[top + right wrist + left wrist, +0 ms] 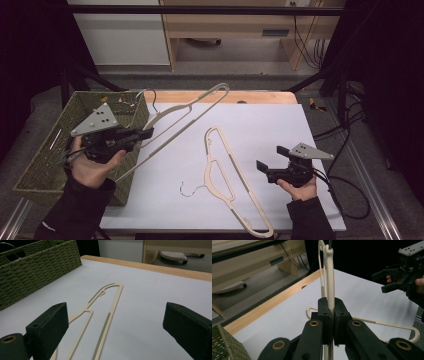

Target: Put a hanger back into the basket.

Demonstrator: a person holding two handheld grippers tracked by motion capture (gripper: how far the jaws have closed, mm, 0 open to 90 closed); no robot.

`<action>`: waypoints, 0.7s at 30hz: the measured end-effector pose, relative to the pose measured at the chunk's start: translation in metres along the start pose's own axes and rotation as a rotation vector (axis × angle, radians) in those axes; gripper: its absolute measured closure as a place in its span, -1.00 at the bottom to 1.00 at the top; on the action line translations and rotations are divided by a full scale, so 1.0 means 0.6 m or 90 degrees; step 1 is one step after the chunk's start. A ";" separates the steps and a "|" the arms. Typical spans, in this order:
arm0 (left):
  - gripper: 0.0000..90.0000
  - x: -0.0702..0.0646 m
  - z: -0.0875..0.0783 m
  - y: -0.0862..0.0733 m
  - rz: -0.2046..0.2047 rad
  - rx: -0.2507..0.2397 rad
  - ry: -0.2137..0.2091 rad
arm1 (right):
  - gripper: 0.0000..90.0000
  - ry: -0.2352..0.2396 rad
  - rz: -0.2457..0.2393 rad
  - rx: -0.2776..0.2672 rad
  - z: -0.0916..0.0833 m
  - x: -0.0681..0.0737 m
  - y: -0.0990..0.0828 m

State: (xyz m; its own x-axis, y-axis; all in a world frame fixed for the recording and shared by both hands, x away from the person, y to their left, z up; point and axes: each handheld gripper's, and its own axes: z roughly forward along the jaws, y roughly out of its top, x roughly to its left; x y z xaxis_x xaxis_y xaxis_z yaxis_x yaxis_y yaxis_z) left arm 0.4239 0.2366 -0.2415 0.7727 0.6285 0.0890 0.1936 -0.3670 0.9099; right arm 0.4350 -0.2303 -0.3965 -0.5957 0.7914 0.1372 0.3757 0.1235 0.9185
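My left gripper (146,134) is shut on one bar of a cream hanger (192,111), which hangs tilted in the air beside the basket; its far end points up and away. In the left gripper view the pads (323,310) clamp that hanger (330,272) edge-on. A second cream hanger (226,176) lies flat on the white sheet, its wire hook (189,189) toward the left. My right gripper (272,157) hovers just right of it, open and holding nothing. In the right gripper view the flat hanger (105,312) lies ahead between the wide jaws of that gripper (117,316).
A green woven basket (45,155) stands at the table's left edge, seen also in the right gripper view (32,270). The white sheet (270,125) covers a wooden table whose far edge (260,97) shows. Cables trail off to the right (345,190).
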 end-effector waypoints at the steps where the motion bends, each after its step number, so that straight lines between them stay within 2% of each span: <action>1: 0.91 0.005 -0.005 0.003 0.000 -0.002 -0.001 | -0.85 -0.003 0.003 -0.002 0.001 0.001 0.000; 4: 0.91 0.017 -0.016 0.007 -0.002 -0.009 0.004 | -0.86 -0.002 -0.004 0.000 0.000 0.000 0.000; 8: 0.91 0.046 -0.046 0.013 0.007 -0.014 0.040 | -0.86 -0.003 0.001 0.000 -0.001 -0.002 0.000; 9: 0.91 0.046 -0.046 0.013 0.007 -0.014 0.040 | -0.86 -0.005 0.001 0.000 0.000 -0.002 -0.001; 10: 0.91 0.059 -0.058 0.013 0.001 -0.014 0.046 | -0.86 -0.005 0.001 0.001 0.000 -0.003 -0.001; 11: 0.91 0.059 -0.058 0.013 0.001 -0.014 0.046 | -0.86 -0.005 0.001 0.001 0.000 -0.003 -0.001; 12: 0.91 0.073 -0.068 0.011 0.000 -0.018 0.051 | -0.86 -0.004 0.000 0.002 0.000 -0.004 -0.001; 13: 0.91 0.073 -0.068 0.011 0.000 -0.018 0.051 | -0.86 -0.004 0.001 0.002 0.000 -0.003 -0.001; 16: 0.91 0.099 -0.089 0.005 -0.003 -0.022 0.071 | -0.86 -0.002 0.003 0.002 0.001 -0.003 -0.001; 17: 0.91 0.099 -0.089 0.005 -0.003 -0.022 0.071 | -0.86 -0.002 0.005 0.003 0.001 -0.003 -0.001; 18: 0.91 0.113 -0.097 0.000 -0.008 -0.021 0.083 | -0.86 -0.003 0.004 0.003 0.001 -0.004 -0.002; 19: 0.91 0.113 -0.097 0.000 -0.008 -0.021 0.083 | -0.86 -0.003 0.004 0.003 0.001 -0.004 -0.002; 21: 0.91 0.127 -0.104 -0.007 -0.010 -0.019 0.093 | -0.86 -0.004 0.002 0.004 0.001 -0.005 -0.002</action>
State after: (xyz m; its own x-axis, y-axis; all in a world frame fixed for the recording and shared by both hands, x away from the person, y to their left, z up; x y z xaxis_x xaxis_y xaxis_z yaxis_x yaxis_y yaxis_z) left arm 0.4443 0.3287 -0.2132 0.6736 0.7275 0.1307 0.1849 -0.3370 0.9232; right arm 0.4368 -0.2321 -0.3984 -0.5900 0.7956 0.1372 0.3820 0.1254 0.9156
